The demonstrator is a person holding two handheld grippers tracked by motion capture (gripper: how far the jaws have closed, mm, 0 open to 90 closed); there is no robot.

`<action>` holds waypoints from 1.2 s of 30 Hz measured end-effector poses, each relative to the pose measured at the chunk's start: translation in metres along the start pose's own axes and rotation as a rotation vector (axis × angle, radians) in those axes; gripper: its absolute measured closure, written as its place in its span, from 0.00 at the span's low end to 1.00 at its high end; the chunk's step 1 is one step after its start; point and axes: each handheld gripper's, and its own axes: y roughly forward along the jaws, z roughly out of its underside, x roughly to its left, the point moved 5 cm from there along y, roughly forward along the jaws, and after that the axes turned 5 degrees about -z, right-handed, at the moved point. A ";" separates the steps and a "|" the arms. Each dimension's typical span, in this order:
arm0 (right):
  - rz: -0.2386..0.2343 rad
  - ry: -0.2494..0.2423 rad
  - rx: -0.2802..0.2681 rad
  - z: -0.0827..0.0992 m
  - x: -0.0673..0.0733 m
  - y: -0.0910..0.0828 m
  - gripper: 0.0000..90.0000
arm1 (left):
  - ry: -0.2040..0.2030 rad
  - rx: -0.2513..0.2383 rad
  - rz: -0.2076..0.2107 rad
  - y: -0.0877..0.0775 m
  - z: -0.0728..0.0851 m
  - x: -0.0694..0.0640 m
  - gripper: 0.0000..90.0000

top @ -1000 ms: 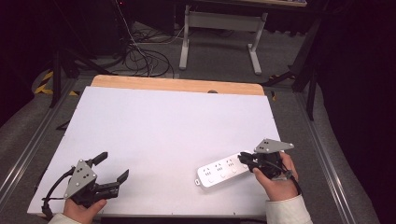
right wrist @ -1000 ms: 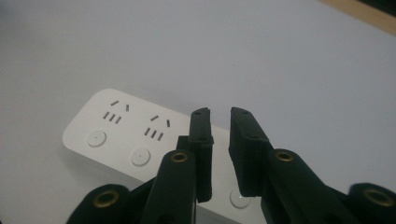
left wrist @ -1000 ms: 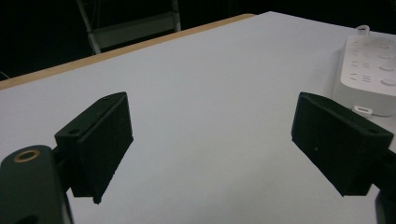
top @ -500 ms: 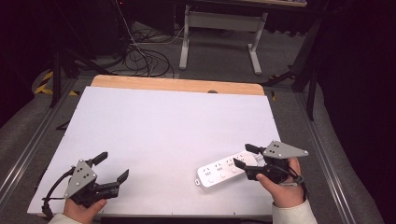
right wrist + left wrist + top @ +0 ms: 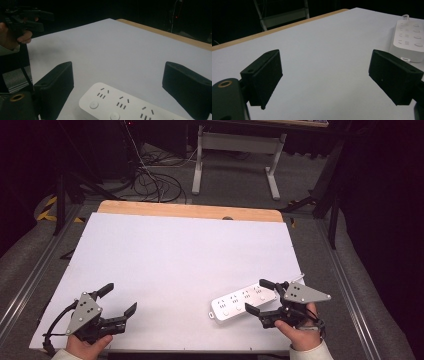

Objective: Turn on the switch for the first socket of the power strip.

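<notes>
Back comes the right claw [image 5: 257, 296], sliding off the power strip [image 5: 243, 303] toward the person's side of the counter [image 5: 180, 255] and spreading its jaws wide as it goes. Now it hangs at the strip's right-hand end, jaws wide apart and holding nothing, one tip over that end of the strip and the other just off its near edge. In the right gripper view the strip lies between and below the two black jaws, so the claw looks lined up to close across the strip's width, though whether a tip touches the plastic is hard to tell from here. The strip itself lies flat on the white sheet in the near right part of the counter, sockets and buttons up, angled slightly. Over on the near left, the left claw [image 5: 119, 299] sits low and well apart from the strip, jaws spread wide and empty, likely parked there so it stays clear of the other hand's work.
</notes>
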 end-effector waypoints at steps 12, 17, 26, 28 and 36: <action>-0.007 0.004 -0.007 0.028 0.001 0.007 0.09 | 0.013 0.021 0.003 -0.001 0.000 -0.001 0.14; -0.004 -0.002 0.006 0.037 0.001 0.010 0.08 | 0.006 0.030 0.006 -0.001 0.000 -0.001 0.14; -0.015 -0.009 0.035 0.053 0.004 0.016 0.05 | 0.027 0.048 0.006 -0.001 0.003 -0.003 0.14; -0.006 -0.012 0.046 0.057 0.005 0.017 0.05 | 0.027 0.046 0.005 -0.001 0.003 -0.003 0.14; 0.013 0.017 0.088 0.068 0.005 0.021 0.06 | 0.009 0.043 0.012 -0.001 0.005 -0.002 0.13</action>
